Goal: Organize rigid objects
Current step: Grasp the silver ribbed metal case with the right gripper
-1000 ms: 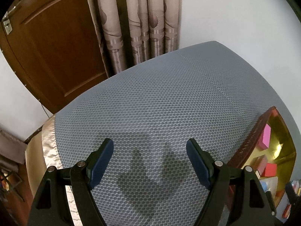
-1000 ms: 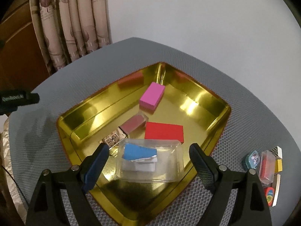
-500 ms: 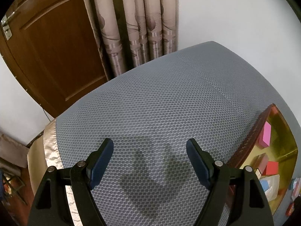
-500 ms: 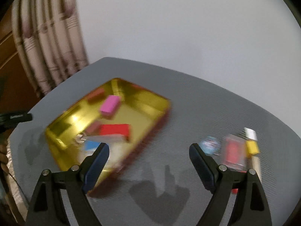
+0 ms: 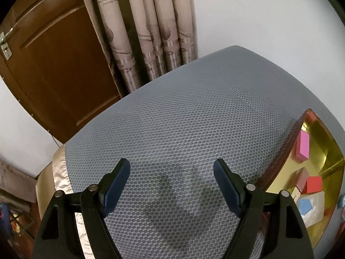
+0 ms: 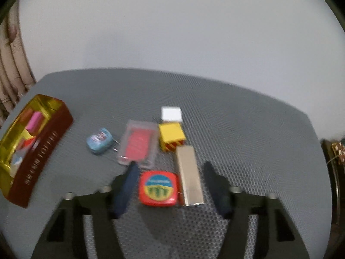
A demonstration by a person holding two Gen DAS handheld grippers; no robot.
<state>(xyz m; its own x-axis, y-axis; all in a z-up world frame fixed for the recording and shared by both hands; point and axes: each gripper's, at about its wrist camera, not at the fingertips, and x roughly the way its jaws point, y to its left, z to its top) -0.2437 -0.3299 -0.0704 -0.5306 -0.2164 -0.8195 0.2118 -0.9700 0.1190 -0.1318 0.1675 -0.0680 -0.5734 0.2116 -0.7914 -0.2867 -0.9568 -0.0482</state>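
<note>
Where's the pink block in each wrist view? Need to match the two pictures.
Left wrist: pink block at the right edge, lying in the gold tray, far corner.
Right wrist: pink block at the left edge, blurred, in the same gold tray.
Shared landmark: the gold tray with its dark red outer wall, on the grey mesh mat.

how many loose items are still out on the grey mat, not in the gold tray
6: blue case, clear case with a red insert, white square, yellow box, red tape measure and silver bar. None looks hidden.
</note>
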